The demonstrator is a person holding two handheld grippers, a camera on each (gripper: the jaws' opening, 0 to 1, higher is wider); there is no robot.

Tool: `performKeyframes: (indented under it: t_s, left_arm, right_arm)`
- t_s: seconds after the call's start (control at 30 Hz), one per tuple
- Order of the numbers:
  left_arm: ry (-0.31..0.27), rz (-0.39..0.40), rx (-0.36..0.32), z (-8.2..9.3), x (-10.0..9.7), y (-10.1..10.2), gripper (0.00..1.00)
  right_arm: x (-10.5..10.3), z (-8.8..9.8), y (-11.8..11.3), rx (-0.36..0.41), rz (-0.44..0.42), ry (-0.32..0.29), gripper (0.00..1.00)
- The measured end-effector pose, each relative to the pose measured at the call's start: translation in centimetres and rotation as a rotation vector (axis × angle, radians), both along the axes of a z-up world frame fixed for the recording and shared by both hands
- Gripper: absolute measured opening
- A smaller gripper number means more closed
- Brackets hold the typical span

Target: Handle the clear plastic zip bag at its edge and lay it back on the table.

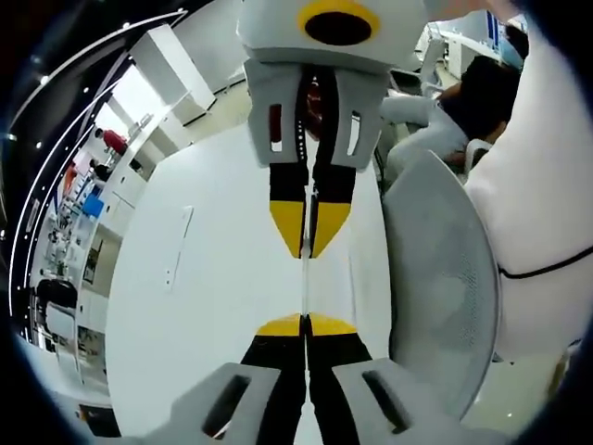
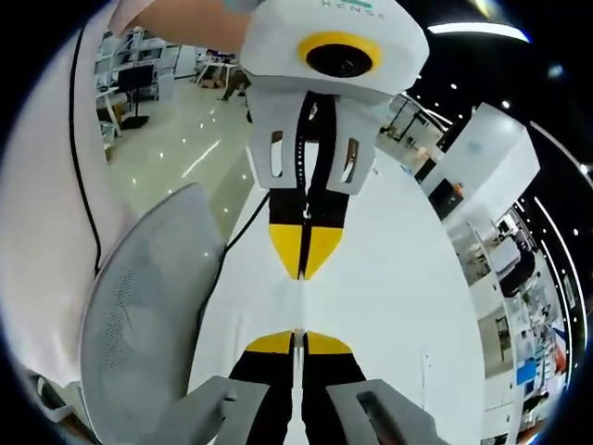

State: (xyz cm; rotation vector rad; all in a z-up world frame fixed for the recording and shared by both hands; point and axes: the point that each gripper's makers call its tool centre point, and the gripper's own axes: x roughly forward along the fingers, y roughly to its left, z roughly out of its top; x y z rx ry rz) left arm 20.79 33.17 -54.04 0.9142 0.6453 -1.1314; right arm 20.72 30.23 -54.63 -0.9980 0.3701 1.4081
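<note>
In the left gripper view, the left gripper [image 1: 305, 321] rises from the bottom with its yellow-tipped fingers [image 1: 281, 326] pressed together. The right gripper [image 1: 310, 252] comes down from the top to face it, tip to tip, its fingers closed as well. A thin pale line runs between the two sets of tips and into both closed pairs. This is the clear plastic zip bag [image 1: 304, 287], seen edge-on and pinched at opposite edges by both grippers. Its sheet is too transparent to make out otherwise, and whether it touches the surface behind it cannot be told. Behind it lies the white worktop [image 1: 213, 306], which bears a faint, flat rectangular outline [image 1: 181, 246] towards its left. The grey mesh chair back [image 1: 445, 278] stands beside the worktop on the right, next to the person's white garment [image 1: 542, 204]. Another person in a dark top [image 1: 482, 93] sits farther off. The right gripper view shows the same hold mirrored. The right gripper [image 2: 296, 336] is at the bottom, the left gripper [image 2: 304, 274] is at the top, and the bag [image 2: 298, 306] is the line between them. Here the chair back [image 2: 148, 315] and white garment [image 2: 42, 204] lie on the left. This view adds a black cable [image 2: 232, 243] trailing along the worktop [image 2: 389, 306] edge and an open office floor [image 2: 176, 130] with desks beyond.
</note>
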Motion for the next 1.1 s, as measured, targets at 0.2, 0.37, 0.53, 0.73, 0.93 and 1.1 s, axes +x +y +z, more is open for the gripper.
performKeyframes:
  t_s: [0.2, 0.37, 0.53, 0.73, 0.93, 1.1]
  left_arm:
    - [-0.004, -0.007, -0.001, -0.1, 0.1, 0.0, 0.0]
    - [-0.007, -0.014, 0.0, 0.0, 0.0, -0.2, 0.0]
    - [-0.016, -0.013, 0.006, -0.1, 0.0, -0.2, 0.0]
    - [-0.016, -0.009, -0.004, 0.1, 0.0, -0.3, 0.0]
    - [-0.015, -0.007, -0.004, 0.0, -0.1, -0.3, 0.0]
    - [-0.015, 0.005, -0.006, 0.0, 0.0, 0.2, 0.0]
  right_arm:
    - [0.1, -0.1, -0.2, 0.001, -0.004, 0.004, 0.0]
    - [0.0, 0.0, -0.3, -0.004, -0.006, 0.002, 0.0]
    - [0.0, -0.2, -0.6, -0.031, -0.004, -0.019, 0.0]
    - [0.0, -0.1, -0.8, -0.018, -0.012, -0.008, 0.0]
    - [0.1, -0.1, -1.2, -0.021, -0.024, -0.005, 0.0]
    - [0.2, -0.2, -1.9, -0.02, -0.039, 0.002, 0.0]
